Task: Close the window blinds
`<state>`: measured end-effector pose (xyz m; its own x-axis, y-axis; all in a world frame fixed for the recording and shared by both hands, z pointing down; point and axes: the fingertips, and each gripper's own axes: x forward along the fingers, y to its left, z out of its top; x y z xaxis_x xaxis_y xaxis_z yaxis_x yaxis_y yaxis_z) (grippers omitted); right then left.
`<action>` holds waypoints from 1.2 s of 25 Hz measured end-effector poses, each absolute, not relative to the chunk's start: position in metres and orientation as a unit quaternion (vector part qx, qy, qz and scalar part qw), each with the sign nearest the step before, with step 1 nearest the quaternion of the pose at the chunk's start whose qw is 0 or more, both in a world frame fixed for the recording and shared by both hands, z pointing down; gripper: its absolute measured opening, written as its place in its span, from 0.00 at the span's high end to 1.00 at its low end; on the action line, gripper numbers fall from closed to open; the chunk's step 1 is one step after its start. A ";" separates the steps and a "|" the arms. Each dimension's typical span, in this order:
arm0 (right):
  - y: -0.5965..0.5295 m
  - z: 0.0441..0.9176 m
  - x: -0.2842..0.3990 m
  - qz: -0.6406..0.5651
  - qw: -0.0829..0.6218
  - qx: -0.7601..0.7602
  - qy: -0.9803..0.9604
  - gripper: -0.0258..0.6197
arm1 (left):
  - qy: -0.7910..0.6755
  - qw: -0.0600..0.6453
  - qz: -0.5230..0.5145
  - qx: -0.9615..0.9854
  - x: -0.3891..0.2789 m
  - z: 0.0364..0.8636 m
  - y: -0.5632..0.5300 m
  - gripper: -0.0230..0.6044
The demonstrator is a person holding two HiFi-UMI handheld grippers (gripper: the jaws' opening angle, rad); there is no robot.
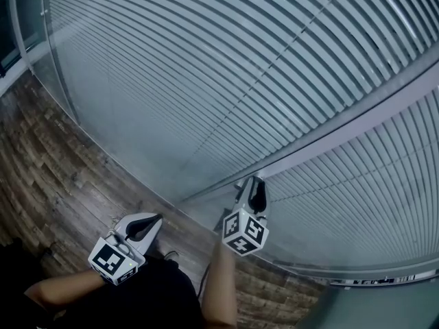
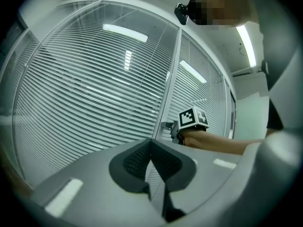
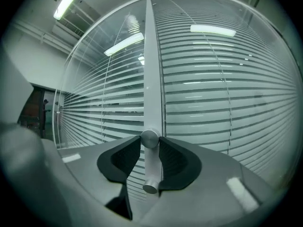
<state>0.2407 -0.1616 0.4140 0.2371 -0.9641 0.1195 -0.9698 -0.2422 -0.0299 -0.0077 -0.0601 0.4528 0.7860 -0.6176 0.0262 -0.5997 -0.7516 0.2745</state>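
Note:
The window blinds (image 1: 206, 67) are pale horizontal slats behind glass, with gaps showing between the slats (image 3: 213, 89). A grey upright frame post (image 3: 152, 70) splits two panes and carries a round metal knob (image 3: 149, 137), with a second knob (image 3: 150, 187) lower down. My right gripper (image 3: 150, 141) points level at the post, and its two dark pads sit against either side of the upper knob. The head view shows it at the post (image 1: 255, 192). My left gripper (image 2: 151, 144) hangs back to the left (image 1: 143, 226), jaws together and empty.
A wood-plank floor (image 1: 55, 177) runs along the foot of the glass wall. The forearm behind the right gripper (image 2: 213, 143) crosses the left gripper view. Ceiling lights reflect in the glass (image 3: 213, 30).

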 end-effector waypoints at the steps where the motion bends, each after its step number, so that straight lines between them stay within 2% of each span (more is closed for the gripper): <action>1: -0.161 0.414 0.240 0.048 0.039 0.786 -0.615 0.76 | -0.326 0.136 -0.032 0.935 -0.008 0.453 -0.060 0.96; 8: -0.164 0.415 0.235 -0.027 0.181 0.767 -0.615 0.76 | -0.324 0.137 -0.030 0.936 -0.003 0.455 -0.061 0.96; 13: -0.162 0.414 0.235 -0.056 0.248 0.748 -0.614 0.76 | -0.313 0.140 -0.025 0.939 0.003 0.457 -0.059 0.96; 22: -0.163 0.415 0.235 -0.169 0.418 0.697 -0.558 0.76 | -0.319 0.144 -0.032 0.936 0.003 0.455 -0.061 0.96; 30: -0.162 0.420 0.231 -0.243 0.503 0.647 -0.520 0.76 | -0.321 0.150 -0.034 0.934 -0.004 0.458 -0.060 0.96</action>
<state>0.2306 -0.1624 0.4195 0.3420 -0.9163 0.2082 -0.4272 0.0457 0.9030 -0.0036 -0.0605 0.4581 0.7916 -0.6101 0.0337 -0.5900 -0.7488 0.3020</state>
